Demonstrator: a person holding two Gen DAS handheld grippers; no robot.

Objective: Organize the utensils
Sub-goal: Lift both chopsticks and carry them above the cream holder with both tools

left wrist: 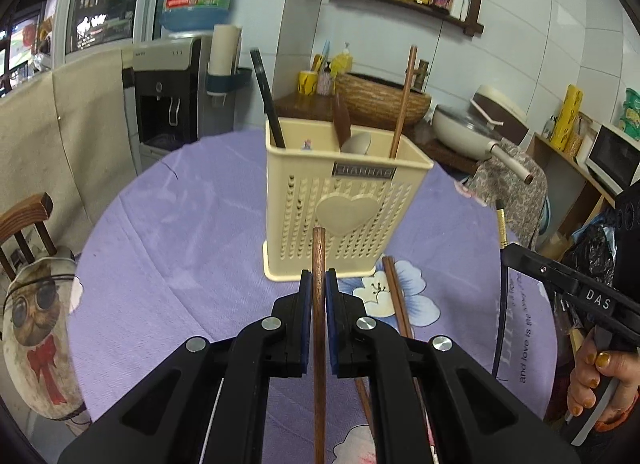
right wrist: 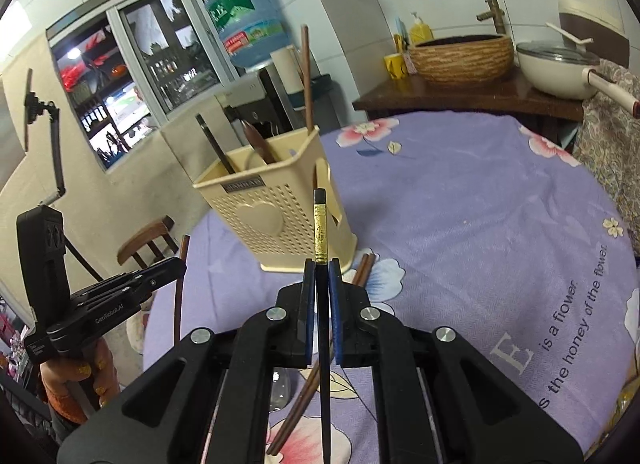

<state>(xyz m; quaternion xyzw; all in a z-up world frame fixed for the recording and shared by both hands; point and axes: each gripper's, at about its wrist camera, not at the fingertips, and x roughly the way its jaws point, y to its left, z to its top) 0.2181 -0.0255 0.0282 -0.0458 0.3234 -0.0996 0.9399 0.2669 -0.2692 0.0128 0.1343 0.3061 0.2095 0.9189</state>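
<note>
Brown wooden chopstick (left wrist: 319, 304) was clamped in the left gripper (left wrist: 319, 284); the right gripper (right wrist: 321, 276) was clamped on a black chopstick (right wrist: 320, 232) with a gold band. Both were held just in front of the cream caddy (left wrist: 340, 203), tips short of its rim. Step judged: loading chopsticks into the caddy. Next move calls for lifting each over the rim, then letting go. Two more chopsticks (left wrist: 396, 296) lay beside the caddy's base. Surface: purple floral tablecloth (right wrist: 480, 223). Behind the caddy: water dispenser (left wrist: 168, 95), basin (left wrist: 380, 97).

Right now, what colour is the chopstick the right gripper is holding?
The chopstick is black with a gold band near its top, clearest in the right wrist view.
</note>
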